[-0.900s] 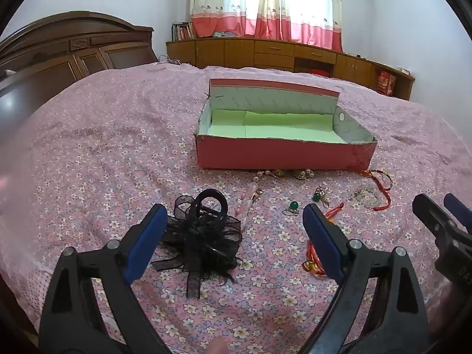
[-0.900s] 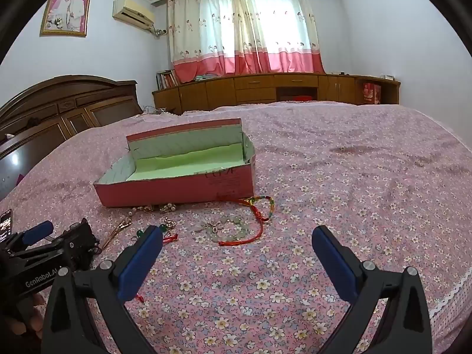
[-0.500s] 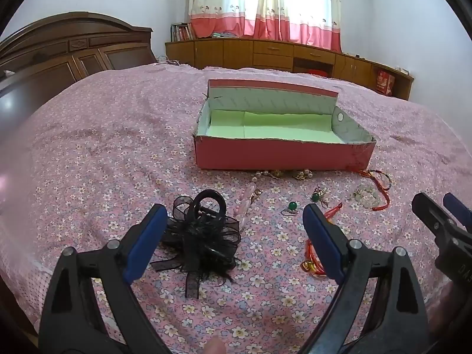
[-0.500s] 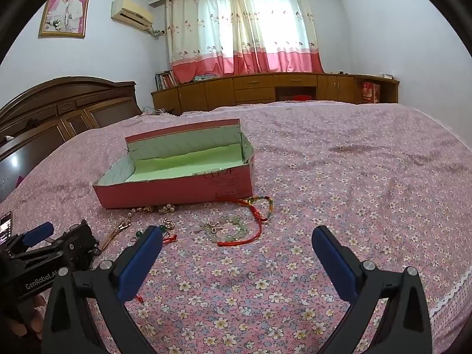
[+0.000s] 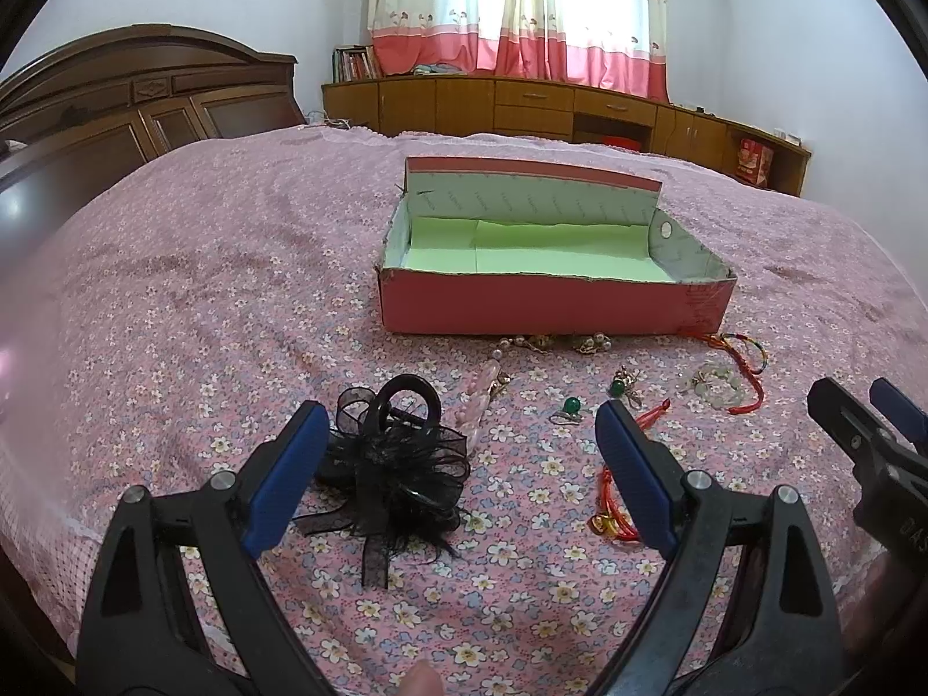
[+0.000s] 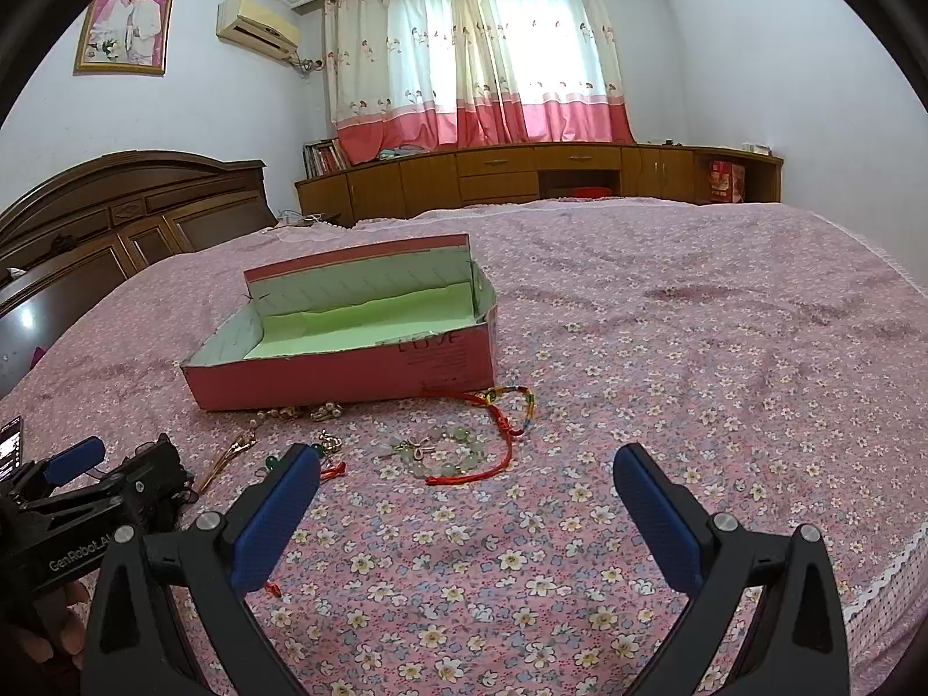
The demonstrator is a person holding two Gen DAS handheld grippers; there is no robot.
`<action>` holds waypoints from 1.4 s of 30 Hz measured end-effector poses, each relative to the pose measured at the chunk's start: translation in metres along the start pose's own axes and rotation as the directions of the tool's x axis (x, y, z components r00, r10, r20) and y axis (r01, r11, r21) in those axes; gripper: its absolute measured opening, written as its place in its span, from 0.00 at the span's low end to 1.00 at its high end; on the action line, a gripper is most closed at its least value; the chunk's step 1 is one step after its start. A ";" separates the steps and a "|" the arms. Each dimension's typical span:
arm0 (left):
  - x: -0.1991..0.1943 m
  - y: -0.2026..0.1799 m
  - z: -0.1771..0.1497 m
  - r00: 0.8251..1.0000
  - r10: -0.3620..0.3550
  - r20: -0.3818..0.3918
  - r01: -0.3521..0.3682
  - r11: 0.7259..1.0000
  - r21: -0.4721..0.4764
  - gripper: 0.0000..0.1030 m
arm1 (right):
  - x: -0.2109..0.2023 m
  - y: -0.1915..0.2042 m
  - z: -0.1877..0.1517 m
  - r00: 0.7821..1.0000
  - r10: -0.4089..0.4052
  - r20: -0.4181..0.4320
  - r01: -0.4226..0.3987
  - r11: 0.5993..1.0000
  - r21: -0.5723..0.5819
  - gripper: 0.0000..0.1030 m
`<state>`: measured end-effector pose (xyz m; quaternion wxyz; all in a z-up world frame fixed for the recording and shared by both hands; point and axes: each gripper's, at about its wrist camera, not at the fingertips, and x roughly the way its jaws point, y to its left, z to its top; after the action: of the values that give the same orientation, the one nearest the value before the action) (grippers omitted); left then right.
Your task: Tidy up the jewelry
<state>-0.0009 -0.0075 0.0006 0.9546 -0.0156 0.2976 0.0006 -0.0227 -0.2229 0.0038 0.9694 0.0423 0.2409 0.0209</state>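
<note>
Left wrist view: left gripper (image 5: 458,464) spread wide, holding nothing, above the flowered bedspread (image 5: 203,301). Black hair bow (image 5: 394,452) lies between its fingers, close to the left pad. Pink hair clip (image 5: 481,400) just beyond the bow. Two green bead earrings (image 5: 571,406) sit ahead of the right pad, red cord charm (image 5: 609,499) lies partly hidden behind that pad. Pink box (image 5: 551,290) with green lining stands open further back, nothing visible inside. Pearl pieces (image 5: 545,342) right against its front wall. Pale bead bracelet (image 5: 716,383) and red string bracelet (image 5: 745,348) off to the right, near the box corner. Right gripper (image 5: 870,423) tips show at the right edge.

Right wrist view: right gripper (image 6: 464,493) also wide, holding nothing, over bare bedspread (image 6: 696,377). Bead bracelet (image 6: 446,452) and string bracelet (image 6: 510,406) lie just ahead of its left pad, touching each other. Box (image 6: 348,371) behind them. Left gripper (image 6: 104,481) at left edge.
</note>
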 end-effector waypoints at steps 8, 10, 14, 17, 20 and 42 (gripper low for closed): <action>0.001 0.001 0.000 1.000 0.003 -0.001 -0.003 1.000 0.000 0.84 | 0.000 0.000 0.000 1.000 0.000 -0.001 0.000 1.000 0.002 1.00; 0.002 0.002 0.000 1.000 0.002 -0.001 -0.002 1.000 -0.002 0.84 | 0.000 0.000 0.001 1.000 -0.001 -0.001 0.001 1.000 0.002 1.00; 0.003 0.002 -0.001 1.000 0.001 0.000 -0.001 1.000 0.000 0.84 | -0.001 0.000 0.001 1.000 -0.001 -0.001 0.001 1.000 0.003 1.00; 0.002 0.001 -0.001 1.000 0.001 0.001 -0.001 1.000 0.002 0.84 | 0.000 -0.001 0.001 1.000 -0.001 -0.001 0.001 1.000 0.004 1.00; 0.002 0.001 -0.001 1.000 0.001 0.001 -0.001 1.000 0.002 0.84 | 0.000 -0.001 0.000 1.000 -0.001 -0.001 0.001 1.000 0.004 1.00; -0.001 -0.001 0.000 1.000 0.000 0.009 0.000 1.000 0.002 0.84 | 0.000 -0.002 0.001 1.000 -0.001 0.001 0.001 1.000 0.005 1.00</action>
<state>-0.0020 -0.0080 0.0010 0.9559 -0.0148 0.2933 0.0005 -0.0219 -0.2248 0.0046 0.9694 0.0447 0.2404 0.0201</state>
